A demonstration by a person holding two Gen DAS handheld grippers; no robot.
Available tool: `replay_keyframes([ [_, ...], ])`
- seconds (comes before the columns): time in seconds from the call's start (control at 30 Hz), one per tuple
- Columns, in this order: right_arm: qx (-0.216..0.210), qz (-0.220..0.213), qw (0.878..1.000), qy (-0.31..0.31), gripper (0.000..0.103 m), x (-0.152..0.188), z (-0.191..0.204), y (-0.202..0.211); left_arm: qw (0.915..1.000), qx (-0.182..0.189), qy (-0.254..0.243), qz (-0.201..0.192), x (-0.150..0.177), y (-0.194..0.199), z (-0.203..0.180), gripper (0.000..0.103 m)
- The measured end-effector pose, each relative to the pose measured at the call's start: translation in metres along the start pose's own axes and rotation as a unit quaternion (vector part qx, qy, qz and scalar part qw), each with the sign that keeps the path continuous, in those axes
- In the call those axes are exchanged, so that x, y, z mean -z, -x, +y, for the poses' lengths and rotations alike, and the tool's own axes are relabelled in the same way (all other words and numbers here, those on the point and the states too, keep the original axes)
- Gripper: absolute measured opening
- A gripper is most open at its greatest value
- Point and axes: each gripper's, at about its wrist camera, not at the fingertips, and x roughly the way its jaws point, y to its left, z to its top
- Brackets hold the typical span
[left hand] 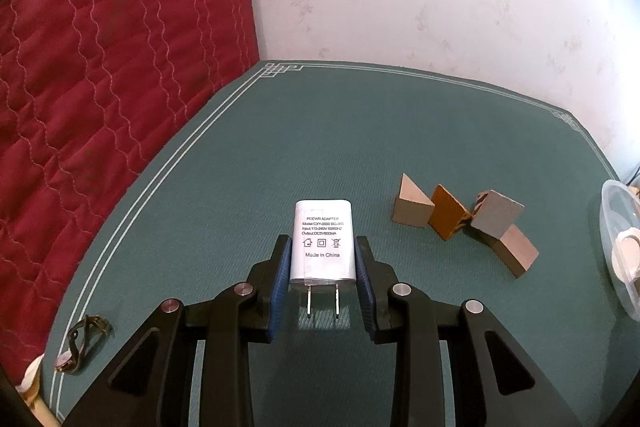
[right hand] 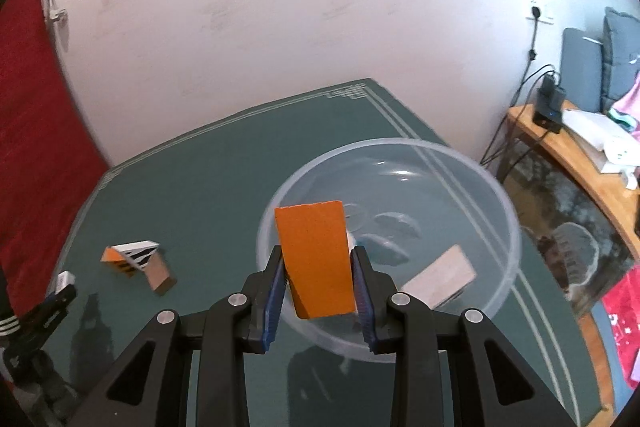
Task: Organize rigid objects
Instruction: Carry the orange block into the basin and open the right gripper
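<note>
My left gripper point(left hand: 322, 247) is shut on a white power adapter point(left hand: 323, 241), label up and prongs toward the camera, held above the green table mat point(left hand: 240, 163). To its right lie several wooden blocks point(left hand: 460, 219) in a loose cluster. In the right wrist view my right gripper point(right hand: 318, 255) is shut on an orange wooden block point(right hand: 316, 259), held over the near rim of a clear plastic bowl point(right hand: 508, 211). A pale wooden block point(right hand: 440, 281) lies inside the bowl. The left gripper with the adapter point(right hand: 64, 281) shows at the far left.
A small cluster of blocks point(right hand: 138, 263) lies on the mat left of the bowl. A red quilted cover point(left hand: 100, 67) borders the table on the left. A wristwatch point(left hand: 82, 345) lies near the mat's front left corner. The bowl's rim point(left hand: 620, 247) shows at the right edge.
</note>
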Motion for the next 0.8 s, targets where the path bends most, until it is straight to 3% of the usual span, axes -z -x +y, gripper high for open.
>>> replay_keyframes([
  [0.17,0.027,-0.007,1.000,-0.004,0.034,-0.001,-0.012,-0.002,1.0000,0.002,-0.007,0.001,0.000,0.001,-0.002,0.031],
  [0.37,0.038,-0.015,0.999,-0.016,0.051,0.000,-0.025,-0.001,0.9997,0.001,-0.023,-0.004,0.000,0.008,-0.011,0.031],
  [0.8,0.054,-0.024,0.997,-0.040,0.052,0.009,-0.061,0.013,0.9977,0.032,-0.060,-0.008,-0.004,0.027,-0.052,0.031],
])
